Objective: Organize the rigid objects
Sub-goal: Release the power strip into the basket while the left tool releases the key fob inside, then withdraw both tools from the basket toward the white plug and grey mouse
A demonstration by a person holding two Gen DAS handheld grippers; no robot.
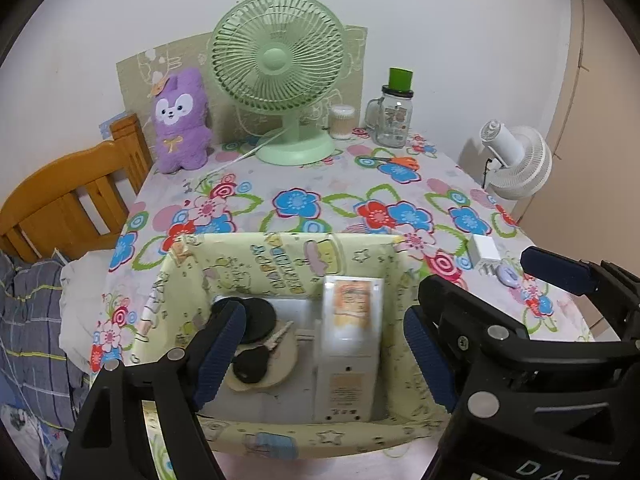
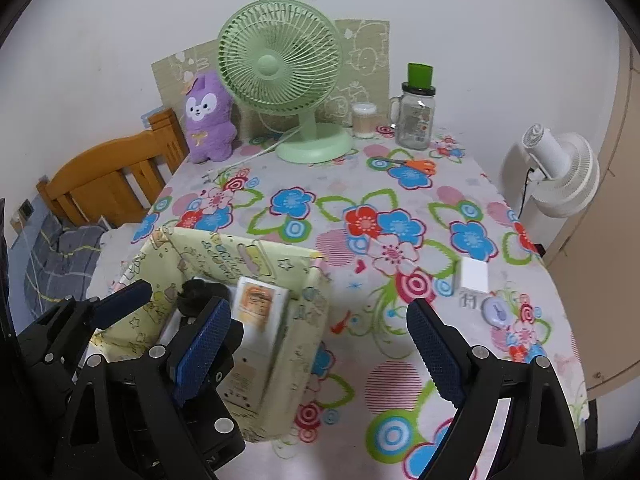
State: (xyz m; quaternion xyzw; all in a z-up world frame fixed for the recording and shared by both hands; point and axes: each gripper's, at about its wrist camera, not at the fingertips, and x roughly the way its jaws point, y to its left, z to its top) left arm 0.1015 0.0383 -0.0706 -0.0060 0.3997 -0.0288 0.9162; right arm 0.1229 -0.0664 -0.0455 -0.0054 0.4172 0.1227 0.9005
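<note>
Both grippers hang open and empty, left gripper (image 1: 316, 348) over the fabric box (image 1: 280, 256). Inside: one white case (image 1: 352, 344), one key (image 1: 256, 360). Outside: one charger (image 2: 474, 276), two fans.

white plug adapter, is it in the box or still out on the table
Out. The white plug adapter lies on the flowered tablecloth, right of the yellow box, apart from it, beside a small round badge.

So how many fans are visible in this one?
2. The green desk fan stands at the back of the table, beside the purple plush; the white fan stands off the table's right edge.
</note>
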